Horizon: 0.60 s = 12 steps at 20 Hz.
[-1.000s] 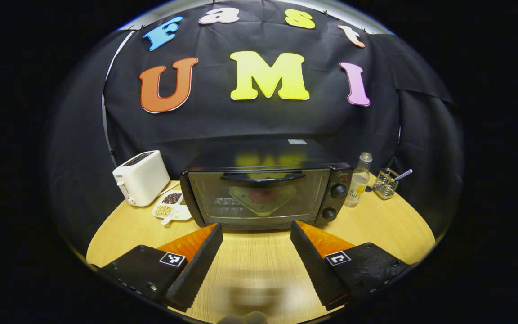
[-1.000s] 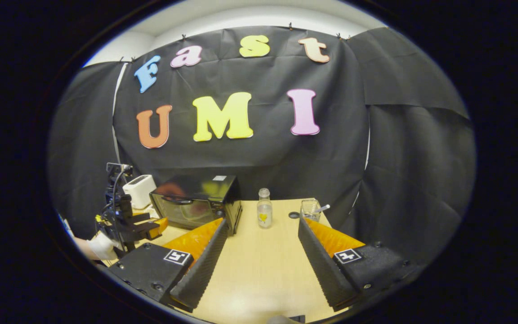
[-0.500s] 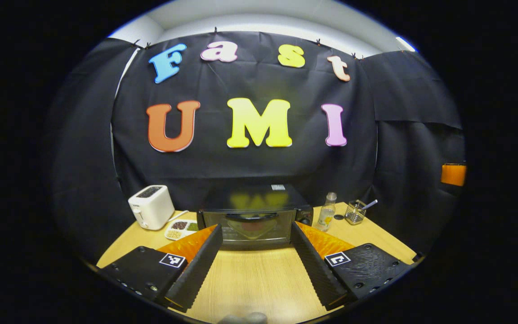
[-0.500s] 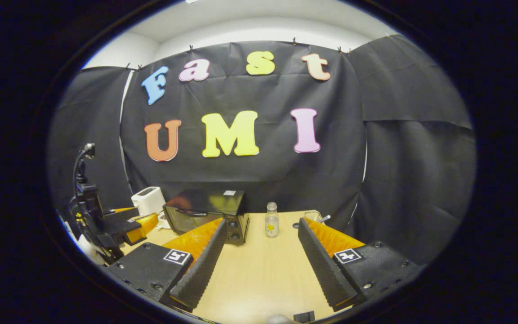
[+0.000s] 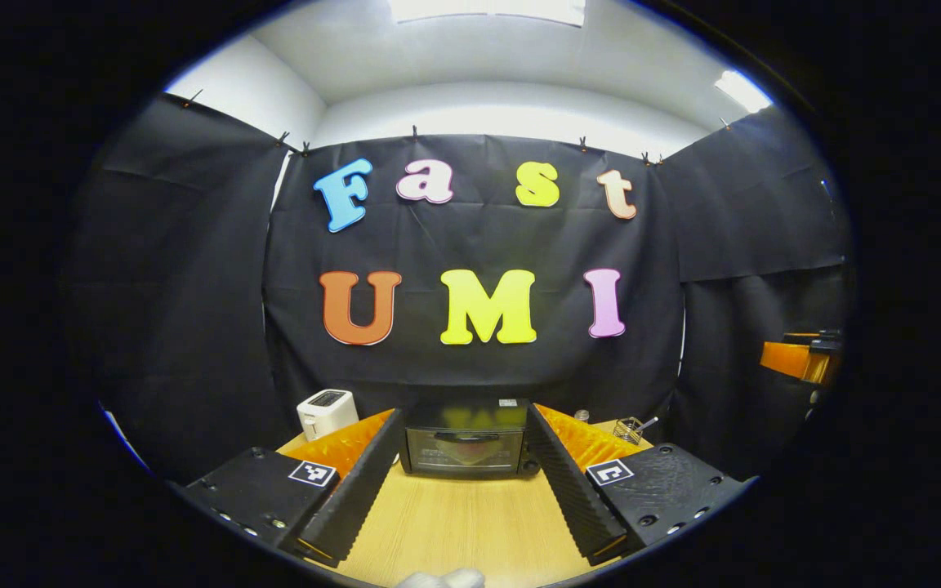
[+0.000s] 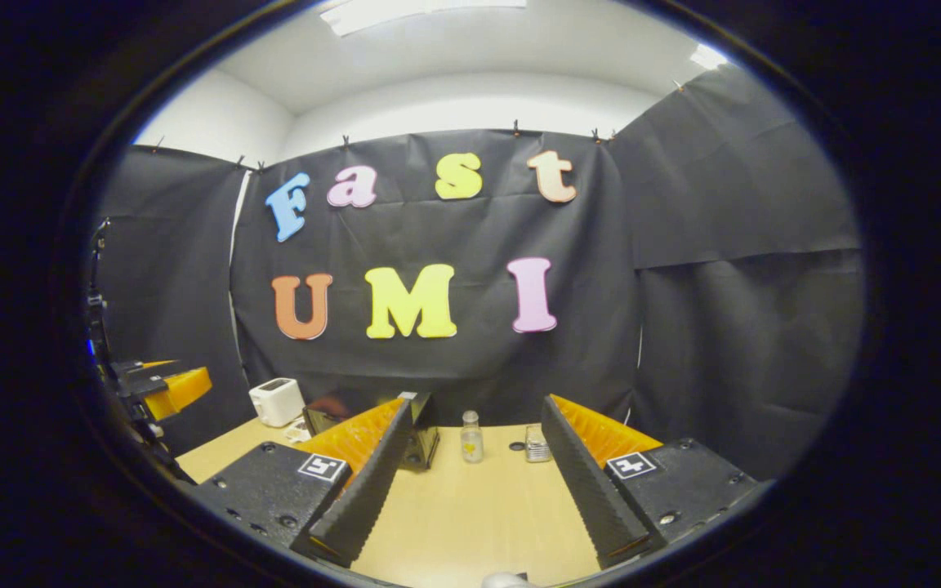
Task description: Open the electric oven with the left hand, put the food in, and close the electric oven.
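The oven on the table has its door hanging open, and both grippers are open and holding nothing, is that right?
Not quite: the oven door is closed, its handle up against the front, as the left gripper view shows. The rest stands: the left gripper and right gripper are both open and hold nothing.

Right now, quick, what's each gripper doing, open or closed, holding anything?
Left gripper: open, holding nothing, facing the closed oven.
Right gripper: open, holding nothing, above the table.

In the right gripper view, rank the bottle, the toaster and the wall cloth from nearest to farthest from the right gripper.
1. Bottle, straight ahead between the fingers.
2. Toaster, far left on the table.
3. Wall cloth, behind everything.
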Tool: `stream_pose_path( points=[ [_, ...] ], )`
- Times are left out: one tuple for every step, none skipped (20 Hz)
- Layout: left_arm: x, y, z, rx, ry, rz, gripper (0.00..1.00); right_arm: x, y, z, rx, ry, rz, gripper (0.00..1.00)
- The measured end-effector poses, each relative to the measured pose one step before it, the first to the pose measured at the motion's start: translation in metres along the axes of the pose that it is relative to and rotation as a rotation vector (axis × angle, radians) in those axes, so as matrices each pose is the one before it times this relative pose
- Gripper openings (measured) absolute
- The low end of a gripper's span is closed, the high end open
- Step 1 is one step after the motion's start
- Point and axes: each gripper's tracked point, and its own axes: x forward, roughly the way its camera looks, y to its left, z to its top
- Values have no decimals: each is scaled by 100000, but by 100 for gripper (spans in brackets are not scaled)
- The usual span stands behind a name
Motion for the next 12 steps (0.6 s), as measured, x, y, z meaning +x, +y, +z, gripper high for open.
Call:
stream_pose_path(
  points=[
    [-1165, 7, -24, 722, 105, 1274, 95, -895, -146, -364, -979, 143, 642, 96],
    [-976, 90, 2, 1031, 100, 1311, 95, -645, -96, -299, -784, -7, 742, 96],
    [-790, -150, -118, 883, 285, 926, 95, -476, 43, -433, -200, 594, 970, 96],
    [-661, -210, -204, 769, 579, 350, 95, -505, 31, -473, 108, 446, 835, 96],
    [-662, -25, -316, 563, 883, 686, 95, -252, 125, -469, 702, 828, 914, 96],
    [-440, 16, -306, 279, 1328, 556, 96, -197, 204, -341, 634, 972, 1145, 96],
    [-420, 66, -134, 380, 790, 393, 96, 15, 167, -343, 842, 1015, 951, 96],
    [-289, 59, -22, 317, 890, 581, 96, -29, 125, -88, 957, 579, 615, 96],
    [-265, 174, 96, 187, -103, 347, 96, 191, 10, 63, 768, -181, 9, 96],
    [-32, 88, 89, 82, -265, -49, 96, 82, -77, 206, 427, -289, -441, 96],
    [55, 195, 93, 33, 56, 29, 96, 182, -29, 261, 380, -626, -523, 96],
    [140, 241, 112, 53, -175, -125, 96, 120, 23, 364, 203, -724, -687, 96]
  ],
)
